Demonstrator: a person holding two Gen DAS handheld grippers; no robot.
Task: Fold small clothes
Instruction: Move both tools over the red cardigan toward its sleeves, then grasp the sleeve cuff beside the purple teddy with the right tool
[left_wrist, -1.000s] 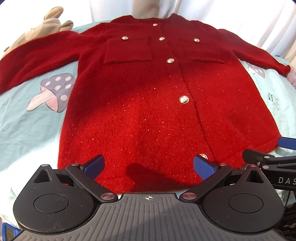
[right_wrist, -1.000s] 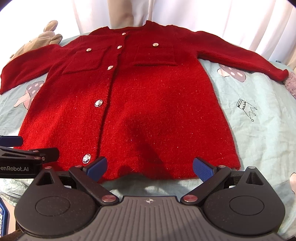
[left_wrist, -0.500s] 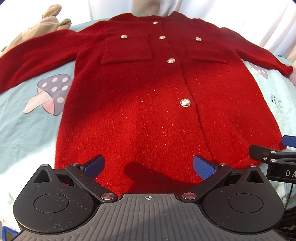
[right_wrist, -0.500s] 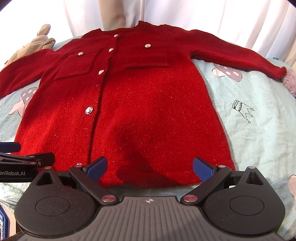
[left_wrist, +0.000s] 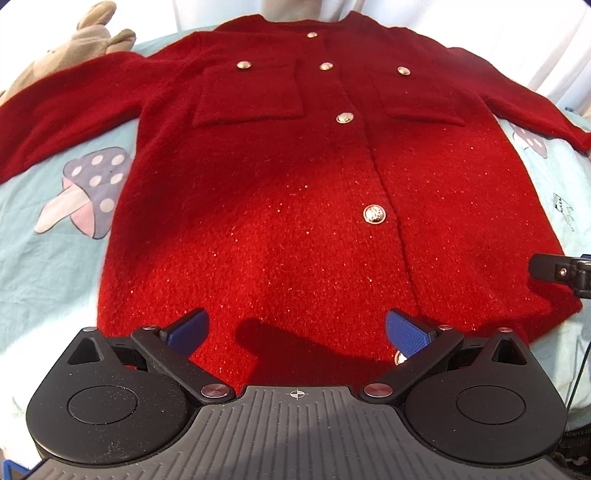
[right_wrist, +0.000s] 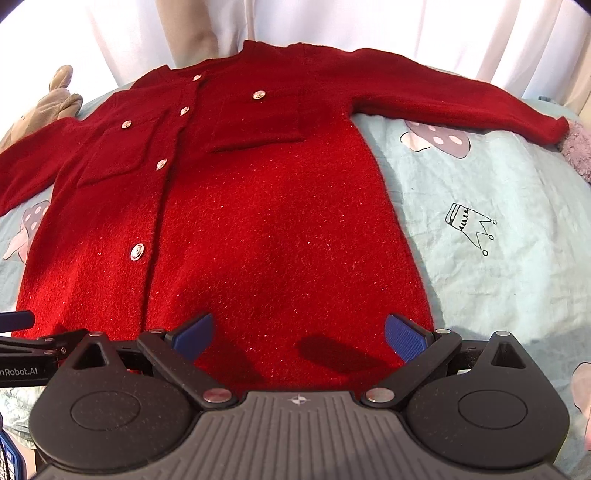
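A small red knitted cardigan (left_wrist: 295, 192) (right_wrist: 258, 229) with gold buttons and two chest pockets lies flat, front up, sleeves spread, on a pale blue printed sheet (left_wrist: 44, 266). My left gripper (left_wrist: 297, 334) hovers open over the left half of the bottom hem, blue pads wide apart, nothing between them. Over the right half of the hem my right gripper (right_wrist: 299, 334) is likewise open and holds nothing. The right gripper's tip (left_wrist: 554, 269) shows at the right edge of the left wrist view; the left gripper's tip (right_wrist: 33, 343) shows at the left edge of the right wrist view.
A beige plush toy (left_wrist: 70, 48) (right_wrist: 48, 107) lies by the left sleeve at the far left. A pinkish fuzzy item (right_wrist: 578, 151) touches the right cuff. White curtains (right_wrist: 406, 26) hang behind the bed. Bare sheet (right_wrist: 498, 221) with mushroom and crown prints lies on both sides.
Both grippers have moved forward over the cardigan's bottom hem, so the garment looks closer and larger. Both stay open. The cardigan has not moved.
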